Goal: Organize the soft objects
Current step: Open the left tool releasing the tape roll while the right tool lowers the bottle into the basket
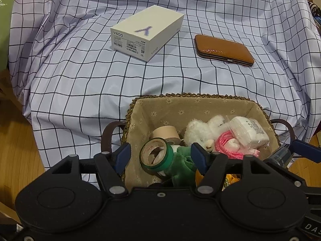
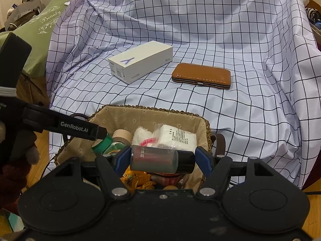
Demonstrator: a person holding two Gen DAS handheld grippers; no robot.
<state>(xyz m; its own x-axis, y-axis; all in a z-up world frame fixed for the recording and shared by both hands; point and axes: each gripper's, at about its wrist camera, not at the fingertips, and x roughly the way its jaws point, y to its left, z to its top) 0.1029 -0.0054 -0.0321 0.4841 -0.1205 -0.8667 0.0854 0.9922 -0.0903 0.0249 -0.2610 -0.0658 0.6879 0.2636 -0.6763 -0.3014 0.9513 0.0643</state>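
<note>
Right claw (image 2: pixel 162 158) is clamped on a bottle (image 2: pixel 160 158); left claw (image 1: pixel 160 156) is held apart above tape (image 1: pixel 155 155) in the basket (image 1: pixel 180 100).

Our left tool (image 1: pixel 160 152) points steeply down, its blue pads (image 1: pixel 122 154) parted and pressing on nothing. Our right tool (image 2: pixel 162 159) tilts down less steeply, pads clamped on a bottle (image 2: pixel 160 160) lying crosswise between them.
</note>
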